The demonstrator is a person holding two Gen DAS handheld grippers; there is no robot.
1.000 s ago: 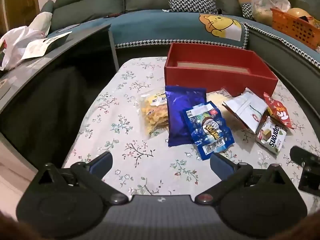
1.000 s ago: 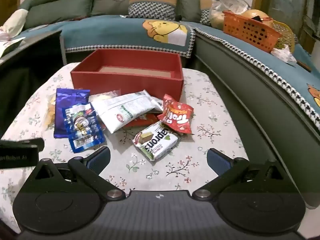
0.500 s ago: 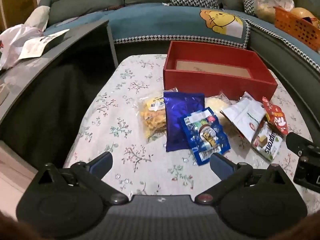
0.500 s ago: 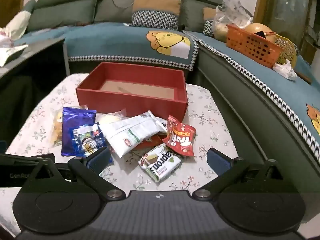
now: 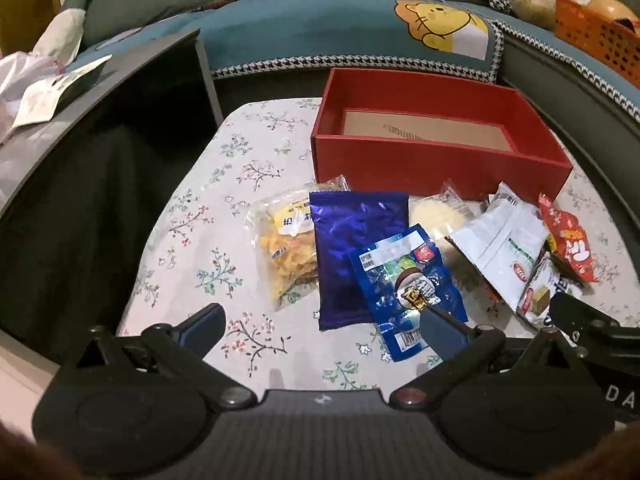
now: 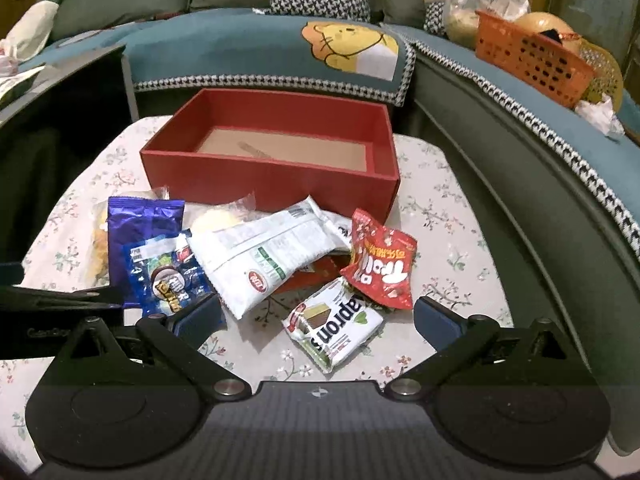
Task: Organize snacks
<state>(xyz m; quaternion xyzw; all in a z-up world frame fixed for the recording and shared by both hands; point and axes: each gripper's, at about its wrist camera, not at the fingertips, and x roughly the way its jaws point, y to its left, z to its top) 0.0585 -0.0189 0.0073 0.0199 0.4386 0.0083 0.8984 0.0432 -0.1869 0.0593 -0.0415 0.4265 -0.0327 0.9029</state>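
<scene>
Floral tablecloth [image 5: 248, 152] covers a small table, hemmed in by a teal corner sofa [image 6: 248, 52] with a bear-print cover; an orange basket [image 6: 532, 60] sits on the sofa at the right. Toward the back stands a red box [image 6: 280, 184], with nothing inside but its cardboard floor. Snack packets lie heaped just before it: a purple foil pack [image 5: 356, 248], a blue packet [image 5: 404, 280] overlapping it, a white pouch [image 6: 268, 252], a red Trolli bag [image 6: 384, 264] and a green-and-white wafer pack [image 6: 336, 324]. Left gripper [image 5: 320, 328] and right gripper [image 6: 318, 320] both hover spread wide, holding nothing.
</scene>
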